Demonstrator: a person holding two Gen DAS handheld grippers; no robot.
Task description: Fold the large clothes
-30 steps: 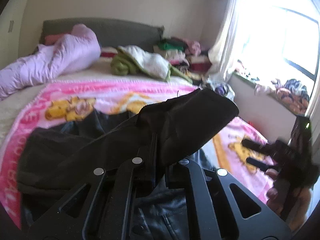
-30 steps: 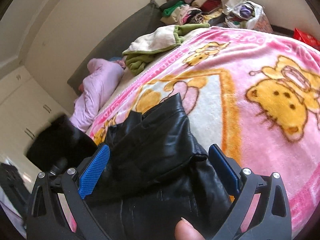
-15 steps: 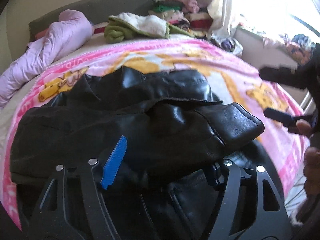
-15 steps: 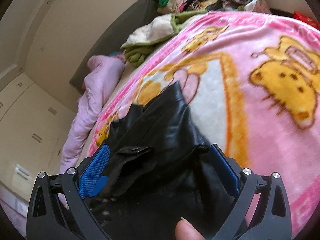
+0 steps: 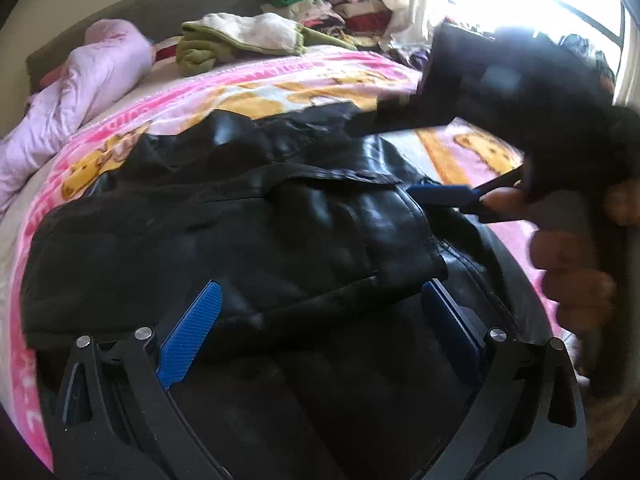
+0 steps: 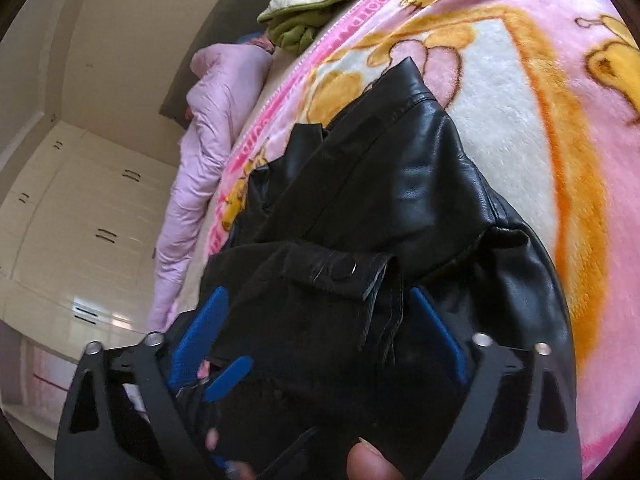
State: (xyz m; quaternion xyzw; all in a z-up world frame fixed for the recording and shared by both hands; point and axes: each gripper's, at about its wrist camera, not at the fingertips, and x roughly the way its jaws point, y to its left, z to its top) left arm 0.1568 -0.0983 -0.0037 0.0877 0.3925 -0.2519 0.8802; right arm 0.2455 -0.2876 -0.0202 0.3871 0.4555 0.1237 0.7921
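Note:
A black leather jacket [image 5: 280, 232] lies on the bed, with one sleeve folded across its body. My left gripper [image 5: 320, 320] hangs low over that sleeve. Its jaws are opening wide and the blue pads stand clear of the leather. My right gripper [image 5: 382, 160] reaches in from the right, held by a hand [image 5: 572, 280]. In the right wrist view the jacket [image 6: 400, 168] fills the middle. The right gripper [image 6: 320, 320] straddles the sleeve cuff [image 6: 340, 276] with its snap tab. Its jaws are closing and the pads are not pressing. One of the left gripper's fingers [image 6: 230, 372] shows at lower left.
A pink cartoon blanket [image 5: 280, 80] covers the bed. A lilac quilt [image 5: 92, 92] lies at the far left, and a green and white folded blanket [image 5: 240, 36] lies by the headboard. Piled clothes [image 5: 320, 4] sit near the bright window. White wardrobes [image 6: 80, 208] stand beyond the bed.
My left gripper let go of the sleeve, opened wide and sank. The sleeve now lies flat across the jacket. My right gripper moved in over the cuff and its jaws narrowed.

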